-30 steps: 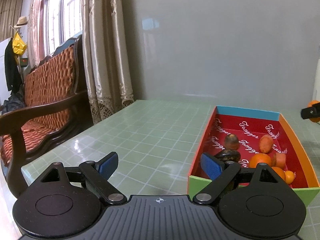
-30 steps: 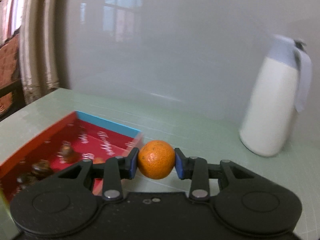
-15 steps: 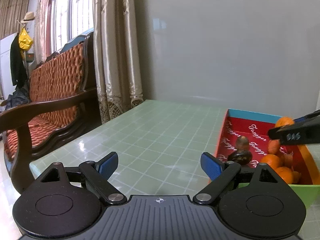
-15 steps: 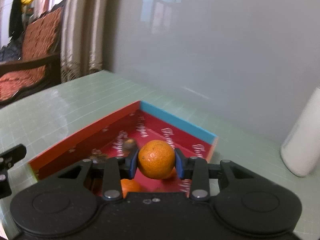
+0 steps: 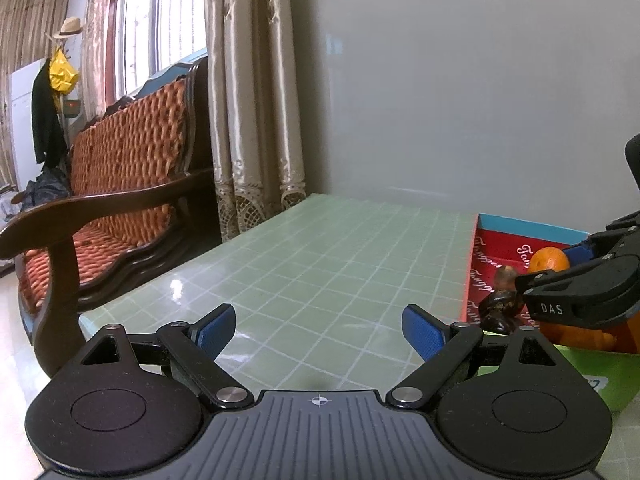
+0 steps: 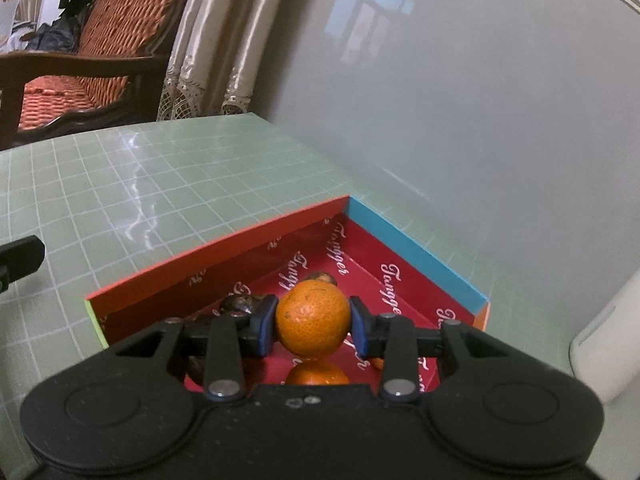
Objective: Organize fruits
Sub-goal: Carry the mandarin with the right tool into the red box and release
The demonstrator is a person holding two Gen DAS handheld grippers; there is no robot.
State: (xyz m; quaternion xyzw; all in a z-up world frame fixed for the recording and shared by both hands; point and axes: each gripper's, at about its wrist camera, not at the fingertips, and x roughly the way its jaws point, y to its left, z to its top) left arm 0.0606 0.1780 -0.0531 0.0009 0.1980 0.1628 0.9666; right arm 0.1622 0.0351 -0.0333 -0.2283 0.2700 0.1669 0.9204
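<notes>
1. The table is the largest thing: a glossy pale-green top ruled with a white grid, pushed against a plain grey wall.
2. A wooden bench with a woven orange-red cushion and satin curtains stand beyond the table's edge; only the left wrist view shows the window and the coat rack with a hat.
3. The box is a shallow cardboard tray with a red printed lining, a blue end wall, an orange-red long side and a green near corner. Dark brown fruits and other oranges lie inside.
4. Only the right wrist view shows a white vessel at its right edge.
5. The left gripper hangs over bare table beside the box, its blue pads spread wide with nothing between them.
6. The right gripper is clamped narrowly on the mandarin, over the inside of the box.
7. The mandarin is round, bright orange and dimpled, with small dark specks near its top.
</notes>
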